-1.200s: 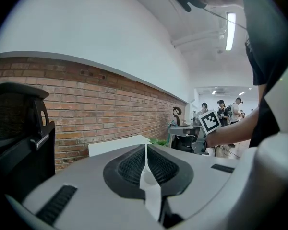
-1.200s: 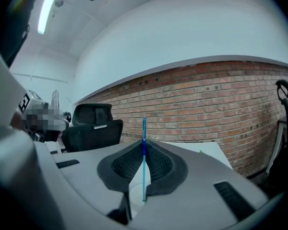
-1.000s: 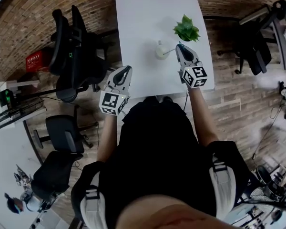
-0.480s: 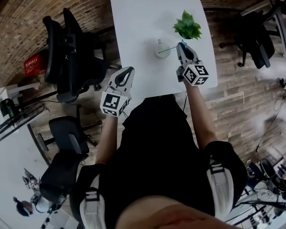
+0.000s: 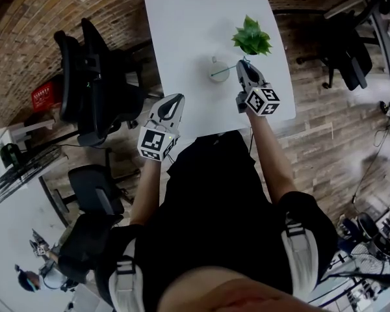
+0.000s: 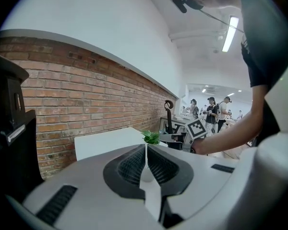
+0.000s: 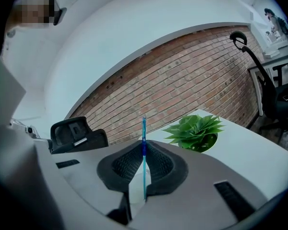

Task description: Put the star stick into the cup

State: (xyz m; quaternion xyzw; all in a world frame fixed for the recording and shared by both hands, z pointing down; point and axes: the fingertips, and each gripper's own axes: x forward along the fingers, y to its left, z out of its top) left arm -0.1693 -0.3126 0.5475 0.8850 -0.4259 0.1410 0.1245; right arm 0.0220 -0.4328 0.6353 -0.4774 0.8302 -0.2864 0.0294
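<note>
**Stick over the cup, plant close beyond the right jaws**

The right hand-held gripper (image 5: pixel 242 65) has its jaws narrowed onto the star stick (image 5: pixel 225 71), a thin teal rod that runs upright between the pads in the right gripper view (image 7: pixel 144 128). From its tips the stick reaches out to the left, across the cup (image 5: pixel 217 66), which stands just ahead and left of the jaws. The plant (image 5: pixel 251 37) sits just beyond the tips, slightly to the right, so there is little room that way. The table (image 5: pixel 188 25) edge runs near this gripper's right side. Bare tabletop lies open left of the cup and beyond it.

The left hand-held gripper (image 5: pixel 177 99) has its jaws together on nothing and hovers at the table's near left edge, well apart from the cup. Dark office chairs (image 5: pixel 94 77) stand on the floor to its left.

A second ago the stick's free end stopped at the cup's right rim; now it crosses over the cup. The left hand-held gripper keeps its place by the edge.
</note>
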